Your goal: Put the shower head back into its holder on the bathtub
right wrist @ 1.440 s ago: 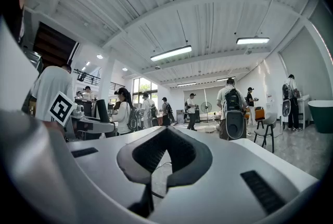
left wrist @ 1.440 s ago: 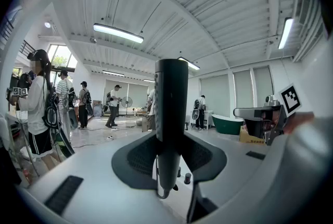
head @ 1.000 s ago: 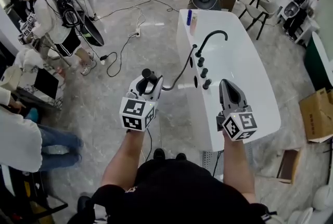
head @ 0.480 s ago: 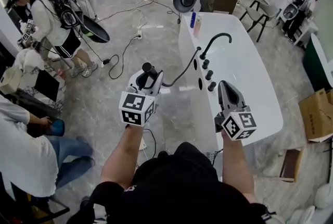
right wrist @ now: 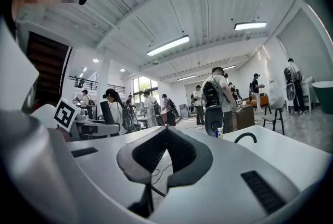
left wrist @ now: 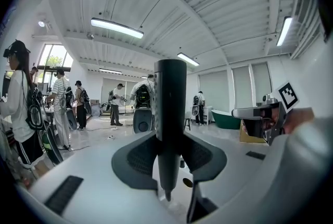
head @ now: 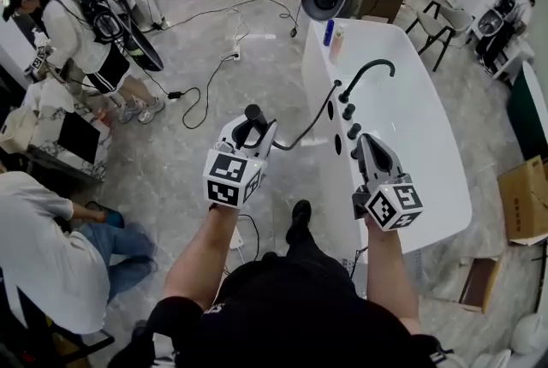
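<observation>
While the left gripper (head: 251, 133) clamps its jaws on the black shower head (left wrist: 169, 113) — off the white bathtub (head: 419, 135), at its 9 o'clock — the right gripper (head: 366, 144) hovers over the tub's rim, jaws closed and empty.

Right gripper (right wrist: 166, 132) closed and empty, black faucet (right wrist: 245, 137) on white bathtub (right wrist: 281, 142), people (right wrist: 216, 98) standing behind

Grey marble floor (head: 257, 71) with cables (head: 199, 88); white ribbed ceiling (left wrist: 182, 4); strip lights (left wrist: 117, 28)
</observation>
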`<state>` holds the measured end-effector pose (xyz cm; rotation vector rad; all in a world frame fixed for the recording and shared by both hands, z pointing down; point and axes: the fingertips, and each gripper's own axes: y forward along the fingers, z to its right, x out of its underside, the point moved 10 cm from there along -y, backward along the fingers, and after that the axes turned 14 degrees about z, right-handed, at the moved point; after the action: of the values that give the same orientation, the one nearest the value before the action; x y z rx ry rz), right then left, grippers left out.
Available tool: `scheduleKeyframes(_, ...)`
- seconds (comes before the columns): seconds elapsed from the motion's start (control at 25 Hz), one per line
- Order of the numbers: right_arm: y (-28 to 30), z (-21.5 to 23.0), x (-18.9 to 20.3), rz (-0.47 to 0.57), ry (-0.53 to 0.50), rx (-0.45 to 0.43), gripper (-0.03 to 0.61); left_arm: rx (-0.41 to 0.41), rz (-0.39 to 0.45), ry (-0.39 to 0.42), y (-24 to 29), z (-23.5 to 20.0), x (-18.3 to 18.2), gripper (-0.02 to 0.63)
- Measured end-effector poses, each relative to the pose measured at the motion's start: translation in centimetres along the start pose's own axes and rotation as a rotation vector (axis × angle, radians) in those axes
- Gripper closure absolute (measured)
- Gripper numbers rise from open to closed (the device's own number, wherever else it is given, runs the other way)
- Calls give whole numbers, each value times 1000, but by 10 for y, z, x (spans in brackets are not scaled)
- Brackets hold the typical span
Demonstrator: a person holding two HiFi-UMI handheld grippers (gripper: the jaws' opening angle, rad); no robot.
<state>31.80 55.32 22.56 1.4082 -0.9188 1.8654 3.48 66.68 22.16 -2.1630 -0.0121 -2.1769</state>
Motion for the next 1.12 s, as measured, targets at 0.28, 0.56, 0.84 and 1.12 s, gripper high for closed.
scheduleKeyframes(0.28, 75, 69, 31, -59, 50, -10, 566, -21, -59, 5, 88, -34, 29, 472)
scheduleKeyframes(0.56, 171, 161, 63, -159, 78, -21, 566, -19, -84, -23, 212, -69, 59, 472)
scheduleKeyframes(0.84, 233, 236, 75, -194, 119, -40, 565, -15, -129, -35, 322, -81, 74, 473)
scheduleKeyframes(1.12, 270, 277, 81, -195, 160, -25, 565, 15, -139, -20, 387, -92, 68, 472)
